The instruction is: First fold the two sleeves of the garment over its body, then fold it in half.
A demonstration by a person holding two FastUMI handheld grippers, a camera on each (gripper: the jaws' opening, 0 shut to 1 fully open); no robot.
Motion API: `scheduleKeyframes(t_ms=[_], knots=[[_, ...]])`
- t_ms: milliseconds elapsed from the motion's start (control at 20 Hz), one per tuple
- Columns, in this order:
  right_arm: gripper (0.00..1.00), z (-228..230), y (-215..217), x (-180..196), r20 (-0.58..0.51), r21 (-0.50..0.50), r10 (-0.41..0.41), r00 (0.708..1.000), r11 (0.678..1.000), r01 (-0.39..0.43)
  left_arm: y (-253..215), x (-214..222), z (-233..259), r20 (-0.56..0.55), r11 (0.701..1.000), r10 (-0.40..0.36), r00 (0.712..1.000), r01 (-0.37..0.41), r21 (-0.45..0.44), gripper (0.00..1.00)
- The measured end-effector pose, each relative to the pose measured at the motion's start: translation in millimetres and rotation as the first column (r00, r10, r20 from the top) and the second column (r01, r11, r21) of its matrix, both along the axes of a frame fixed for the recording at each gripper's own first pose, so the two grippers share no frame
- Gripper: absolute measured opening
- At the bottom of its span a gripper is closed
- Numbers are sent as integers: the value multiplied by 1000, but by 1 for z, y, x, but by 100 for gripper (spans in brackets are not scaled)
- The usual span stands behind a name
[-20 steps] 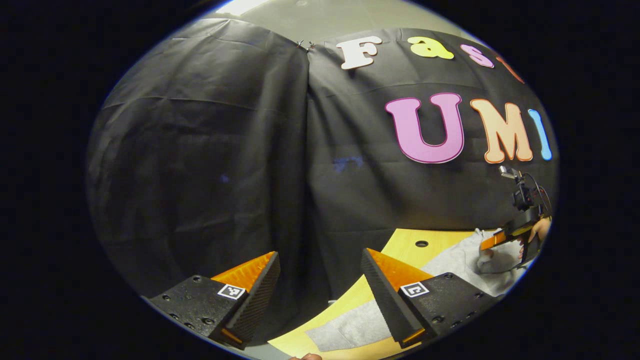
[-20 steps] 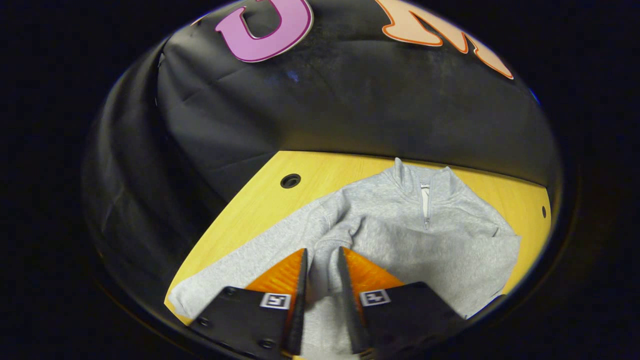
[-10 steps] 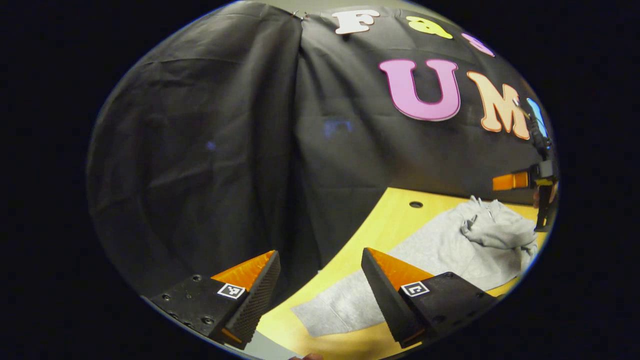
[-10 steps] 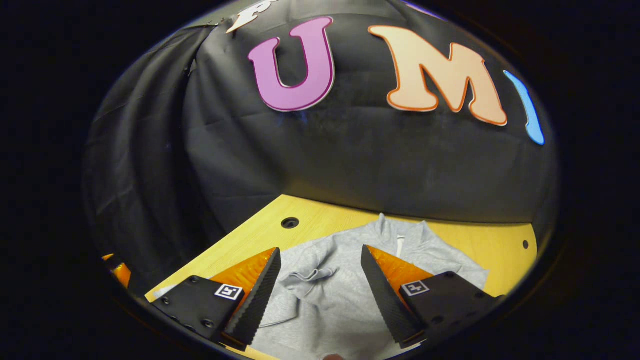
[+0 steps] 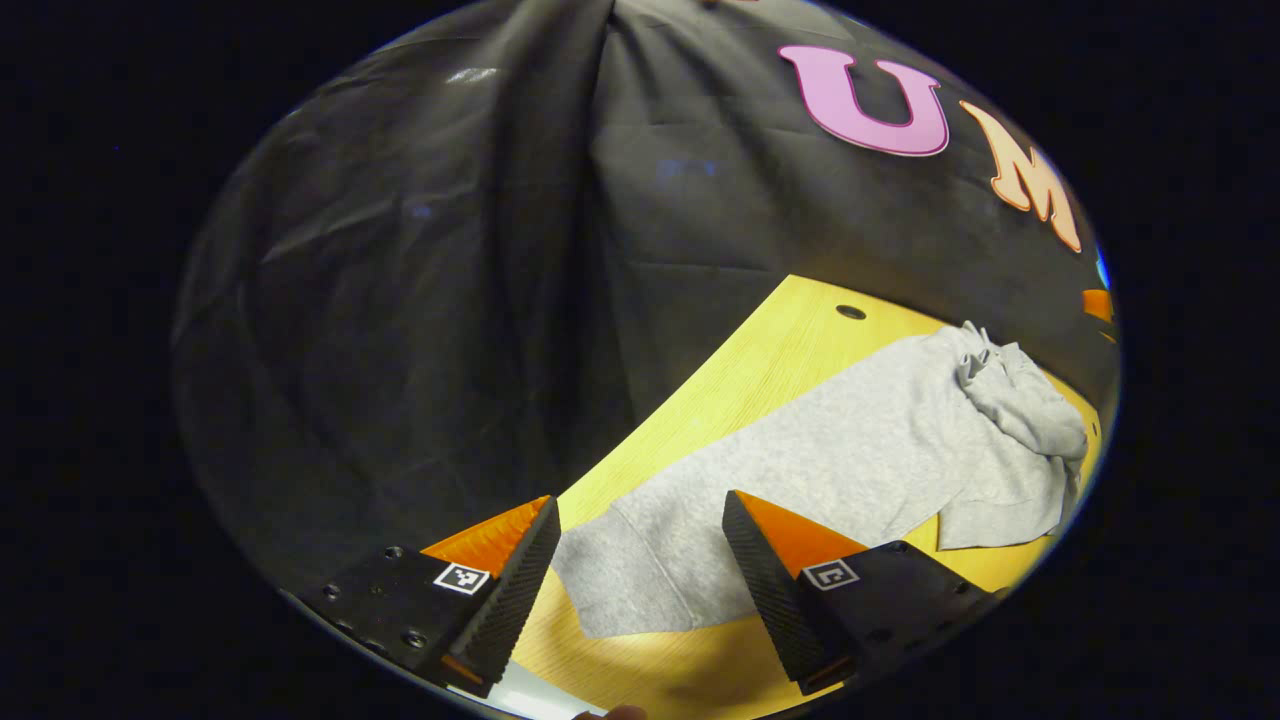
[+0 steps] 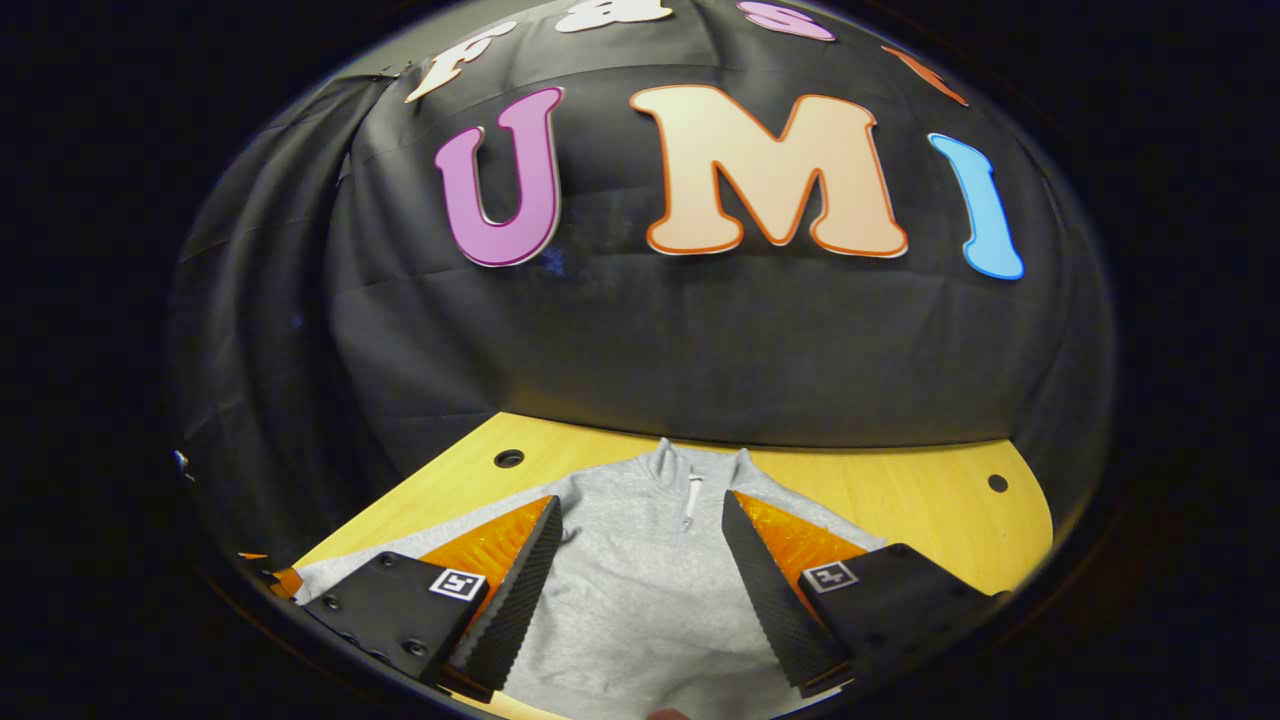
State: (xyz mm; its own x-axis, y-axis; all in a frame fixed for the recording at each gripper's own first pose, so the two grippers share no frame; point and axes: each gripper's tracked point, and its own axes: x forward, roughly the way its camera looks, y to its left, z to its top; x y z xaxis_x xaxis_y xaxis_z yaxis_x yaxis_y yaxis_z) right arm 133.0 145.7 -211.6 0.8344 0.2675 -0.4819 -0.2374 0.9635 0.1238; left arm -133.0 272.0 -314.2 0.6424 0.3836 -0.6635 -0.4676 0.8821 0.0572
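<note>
A grey zip-neck sweatshirt (image 5: 850, 440) lies on the yellow wooden table (image 5: 760, 350). Its near sleeve stretches toward me, and the cuff (image 5: 620, 590) lies flat between the fingers of my open left gripper (image 5: 640, 505), which hovers just above it. Farther off, a bunched fold of fabric (image 5: 1010, 390) rests on the body. In the right gripper view, the collar and zip (image 6: 690, 485) lie straight ahead. My right gripper (image 6: 640, 500) is open above the sweatshirt's chest (image 6: 640, 600) and holds nothing.
The black cloth wall (image 6: 650, 340) closes off the table's far and left sides. Round holes (image 6: 508, 458) (image 6: 997, 482) sit in the tabletop's back corners. Bare wood (image 6: 900, 500) lies right of the garment. A bit of the other gripper (image 5: 1097, 303) shows at the far right edge.
My right gripper, nearly shut on a sleeve cuff a second ago, has opened, let go and drawn back. My left gripper has tilted down over the other sleeve's cuff.
</note>
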Motion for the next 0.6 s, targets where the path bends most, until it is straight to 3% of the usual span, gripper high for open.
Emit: scheduleKeyframes(t_ms=[300,450,600], knots=[[99,7,-47,-3,2,-9,-71,998,997,71,3,-6,-24,-74,1000,21,997,-22,-14,97],[96,11,-58,-4,14,-20,-77,997,997,78,2,-7,-28,-62,999,42,997,-44,-28,99],[99,12,-64,-8,24,-41,-68,997,997,69,-5,-4,-33,-62,998,41,997,-44,-50,97]])
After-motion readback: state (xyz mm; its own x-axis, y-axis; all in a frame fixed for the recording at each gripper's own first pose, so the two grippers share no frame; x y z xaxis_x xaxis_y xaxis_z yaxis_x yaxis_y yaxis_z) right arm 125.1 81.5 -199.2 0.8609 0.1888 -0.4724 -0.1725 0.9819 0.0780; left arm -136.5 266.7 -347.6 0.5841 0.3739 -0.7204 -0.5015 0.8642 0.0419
